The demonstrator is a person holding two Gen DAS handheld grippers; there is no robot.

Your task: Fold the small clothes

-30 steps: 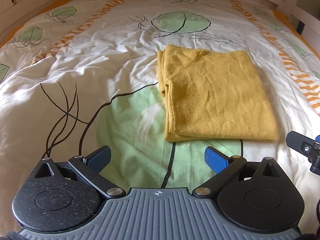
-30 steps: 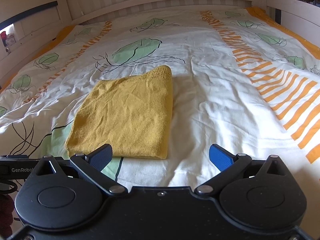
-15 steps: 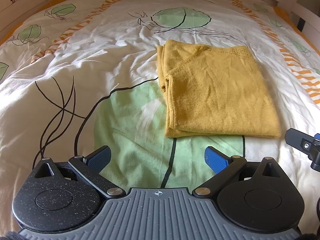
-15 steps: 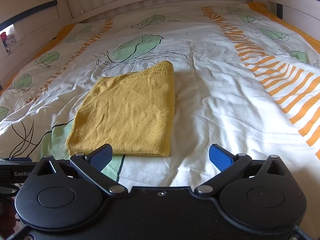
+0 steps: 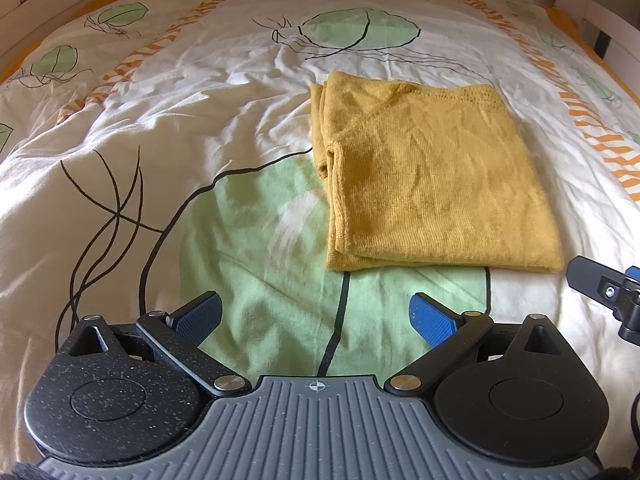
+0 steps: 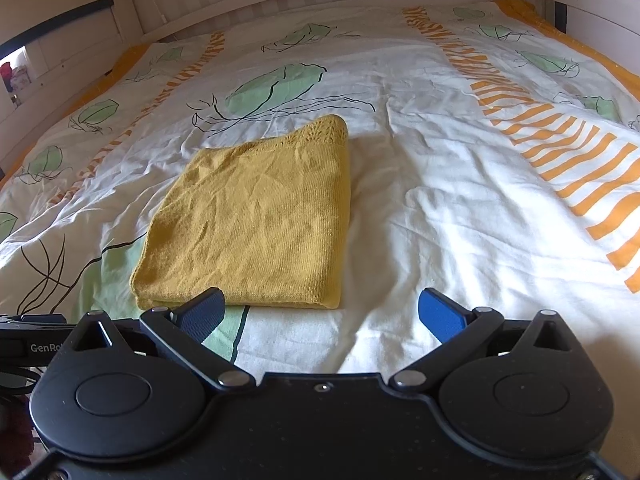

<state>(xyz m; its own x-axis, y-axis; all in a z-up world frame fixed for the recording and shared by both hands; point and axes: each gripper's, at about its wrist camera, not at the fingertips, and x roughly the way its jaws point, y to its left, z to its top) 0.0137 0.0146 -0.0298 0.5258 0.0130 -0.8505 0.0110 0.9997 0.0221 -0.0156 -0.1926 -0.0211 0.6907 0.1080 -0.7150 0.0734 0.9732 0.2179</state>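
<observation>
Two grippers, left gripper and right gripper, fingers spread wide, holding nothing. Yellow knit top folded flat on patterned duvet, just ahead.

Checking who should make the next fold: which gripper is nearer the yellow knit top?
Right. The right gripper has one fingertip overlapping the yellow knit top at its near edge. The left gripper sits back, bedspread showing between them.

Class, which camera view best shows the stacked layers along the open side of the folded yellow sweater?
The left wrist view: the sweater shows its layered edges and a tucked sleeve. The right wrist view shows the sweater from its smooth folded side, those layers hidden.
</observation>
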